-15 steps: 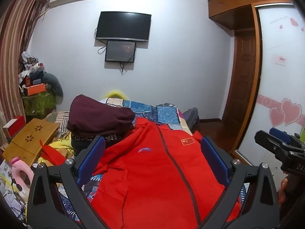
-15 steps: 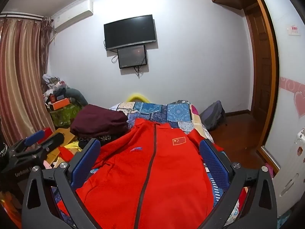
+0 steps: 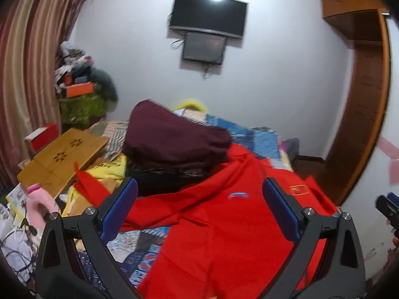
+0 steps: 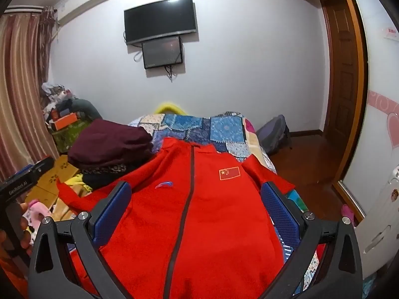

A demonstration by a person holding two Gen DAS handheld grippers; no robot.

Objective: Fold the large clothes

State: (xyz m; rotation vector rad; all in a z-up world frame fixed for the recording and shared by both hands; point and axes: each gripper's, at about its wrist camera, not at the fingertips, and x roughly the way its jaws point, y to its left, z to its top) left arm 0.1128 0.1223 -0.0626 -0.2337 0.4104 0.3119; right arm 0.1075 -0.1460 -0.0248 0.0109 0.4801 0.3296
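A red zip jacket (image 4: 199, 211) with a flag patch lies spread face up on the patchwork bed (image 4: 224, 127), collar towards the far wall. It also shows in the left wrist view (image 3: 224, 224), with its left sleeve (image 3: 89, 189) stretched out to the left. My left gripper (image 3: 199, 206) is open and empty above the jacket's left side. My right gripper (image 4: 197, 204) is open and empty above the jacket's chest. Neither touches the cloth. The left gripper's body (image 4: 22, 184) shows at the left edge of the right wrist view.
A pile of folded maroon and dark clothes (image 3: 174, 144) sits on the bed left of the jacket. A wooden lap table (image 3: 62, 159), a pink bottle (image 3: 40, 201) and clutter lie further left. A backpack (image 4: 274, 134) stands on the floor by the door (image 4: 344, 74).
My left gripper has swung left, so the jacket sits more to the right in its view. The right gripper has barely moved. Both stay open.
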